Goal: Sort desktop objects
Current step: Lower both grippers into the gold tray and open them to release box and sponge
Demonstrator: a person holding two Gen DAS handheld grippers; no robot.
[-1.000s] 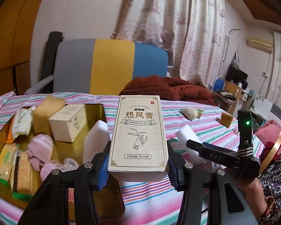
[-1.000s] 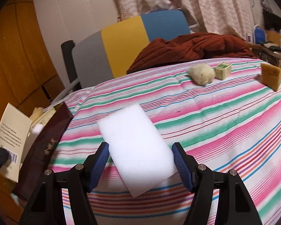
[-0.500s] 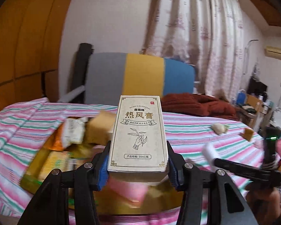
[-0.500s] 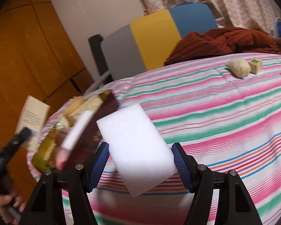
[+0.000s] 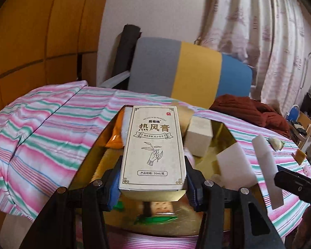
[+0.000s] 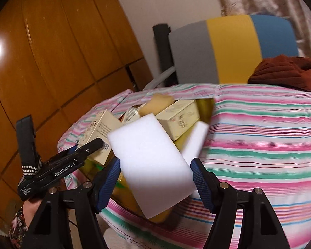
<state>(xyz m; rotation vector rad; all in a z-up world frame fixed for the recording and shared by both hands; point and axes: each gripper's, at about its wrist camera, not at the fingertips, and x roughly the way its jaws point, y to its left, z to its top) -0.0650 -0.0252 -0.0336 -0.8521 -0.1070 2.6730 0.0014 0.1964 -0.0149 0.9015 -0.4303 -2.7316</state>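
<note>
Left wrist view: left gripper (image 5: 152, 183) pinches a tall cream carton (image 5: 153, 148) upright between its blue pads, Chinese print and a hand-with-sprig drawing facing the lens. Carton hangs over a gold tray (image 5: 221, 131) that sits on the striped tablecloth (image 5: 43, 124). Tray already holds a small cream box (image 5: 199, 138), an orange packet (image 5: 117, 134), a cracker pack (image 5: 160, 206) near the front, and a white sponge block (image 5: 234, 166) leaning at its right edge. Right of the tray, the right gripper (image 5: 268, 177) shows edge-on, clamped on a second white sponge (image 5: 266, 166). Far right on the cloth: a pale lump (image 5: 276, 143) and a tan block (image 5: 300, 155), well apart from the tray.

Right wrist view: right gripper (image 6: 155, 183) squeezes the white sponge (image 6: 151, 164) between its pads, tilted, held above the tray's near right corner. Left gripper (image 6: 89, 146) seen from the side at left, closed on the carton (image 6: 102, 132). Behind: striped grey-yellow-blue chair back (image 6: 232, 47), rust-red cloth (image 6: 288, 72) heaped on the far right of the table, wooden panels (image 6: 51, 51) at left. Some motion blur here.
</note>
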